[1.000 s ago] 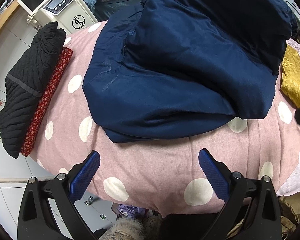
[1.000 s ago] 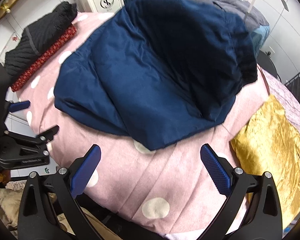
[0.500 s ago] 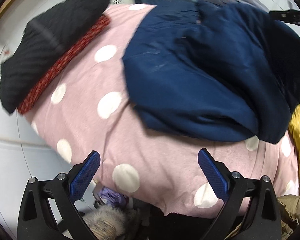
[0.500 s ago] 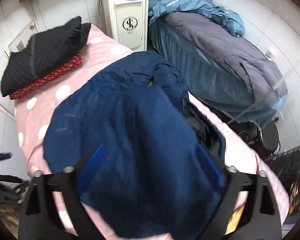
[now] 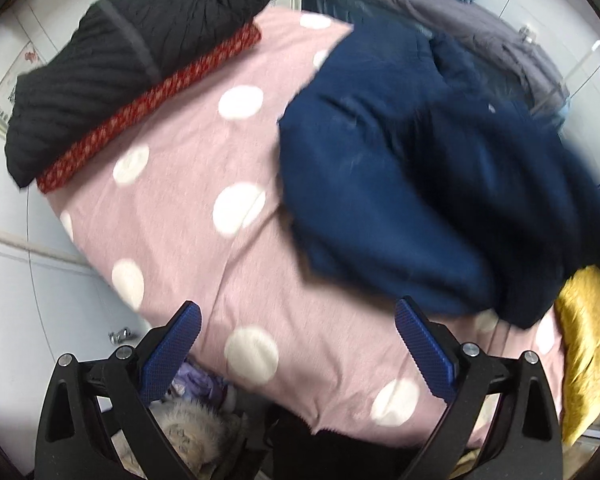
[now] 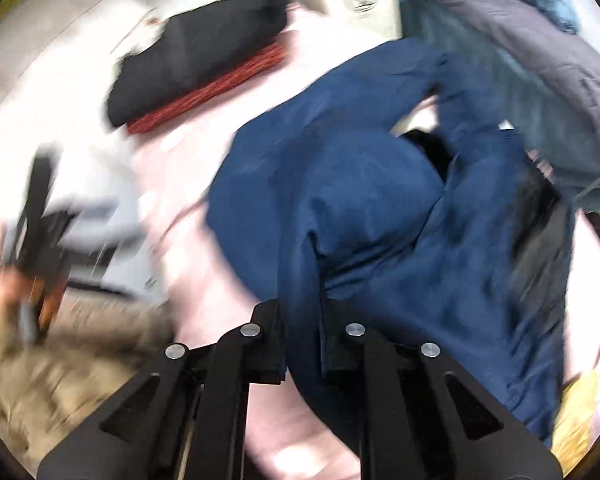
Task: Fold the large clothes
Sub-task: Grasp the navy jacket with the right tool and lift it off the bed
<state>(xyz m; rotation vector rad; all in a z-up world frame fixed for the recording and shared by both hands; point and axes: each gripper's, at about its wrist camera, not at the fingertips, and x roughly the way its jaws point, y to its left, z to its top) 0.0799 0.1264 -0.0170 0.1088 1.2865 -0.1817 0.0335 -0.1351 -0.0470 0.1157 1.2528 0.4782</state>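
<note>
- Far left on the pink dotted bed cover [image 5: 188, 208] sits a folded stack: a black ribbed garment [image 5: 112, 64] on top of a red patterned one [image 5: 140, 112]; it marks where finished pieces go, so I judge the swing should stay clear of it
- The left gripper [image 5: 296, 344] hovers over the near edge of the bed with its jaws spread wide and nothing between them; its blue pads [image 5: 420, 344] sit just short of the jacket's near hem
- The navy jacket [image 5: 420, 184] lies bunched on the right half of the bed, with part of it drawn up toward the right gripper
- The right gripper [image 6: 302, 320] is clamped narrow on a fold of the navy jacket [image 6: 360, 200], the cloth running up between its jaws; this view is heavily blurred
- To do the step well, I would pinch the free hem with the left gripper, pull both corners taut and level, then lay the fold flat without dragging the cover
- At the far right a gold cloth [image 5: 588, 344] lies touching the jacket's edge; keep the fold off it
</note>
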